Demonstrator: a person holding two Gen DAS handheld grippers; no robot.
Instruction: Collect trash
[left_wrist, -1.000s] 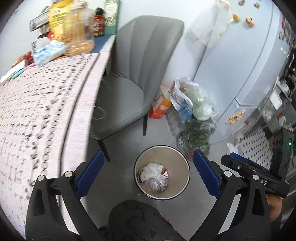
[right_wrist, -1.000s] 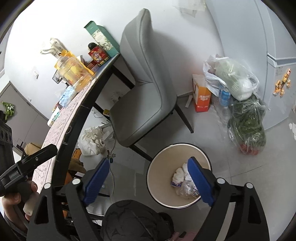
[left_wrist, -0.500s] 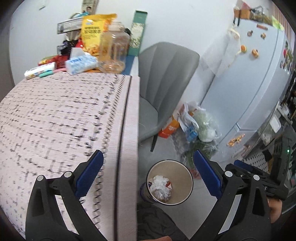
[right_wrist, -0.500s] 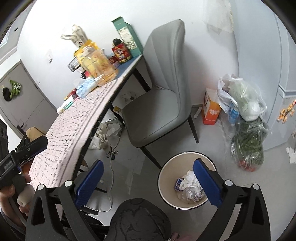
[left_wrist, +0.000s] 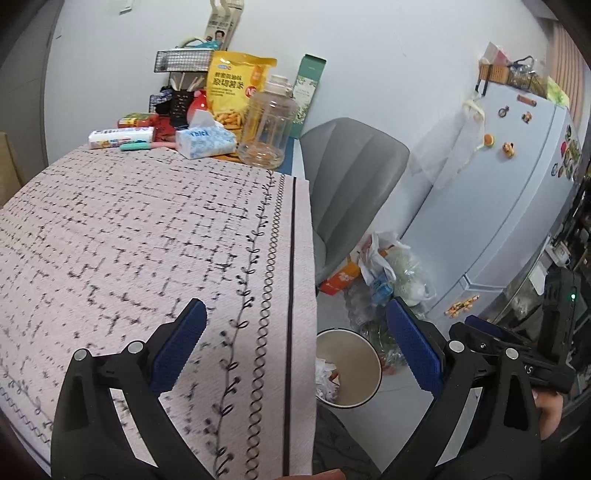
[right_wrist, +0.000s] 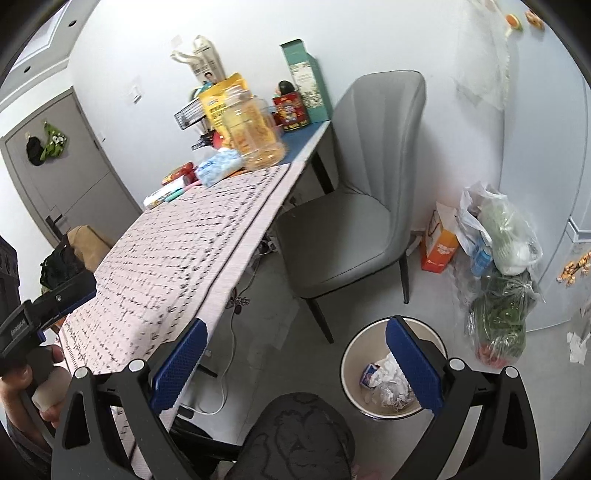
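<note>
A round beige trash bin (right_wrist: 351, 362) stands on the floor by the table's corner, holding crumpled white trash (right_wrist: 388, 380). It also shows in the left wrist view (left_wrist: 364, 350), partly hidden by the table edge. My left gripper (left_wrist: 295, 343) is open and empty above the table's near corner. My right gripper (right_wrist: 295, 358) is open and empty, held above the floor beside the bin. The left gripper also shows in the right wrist view (right_wrist: 48, 306).
A table with a pink patterned cloth (left_wrist: 147, 240) carries a clear jar (left_wrist: 267, 125), tissue pack (left_wrist: 205, 142), snack bag (left_wrist: 236, 88) and boxes at its far end. A grey chair (right_wrist: 354, 206), plastic bags (right_wrist: 498, 266), an orange carton (right_wrist: 439, 247) and a fridge (left_wrist: 498, 206) stand nearby.
Both grippers have risen and drawn back from the bin. The left view has swung from the bin over to the tabletop. Both stay open and empty.
</note>
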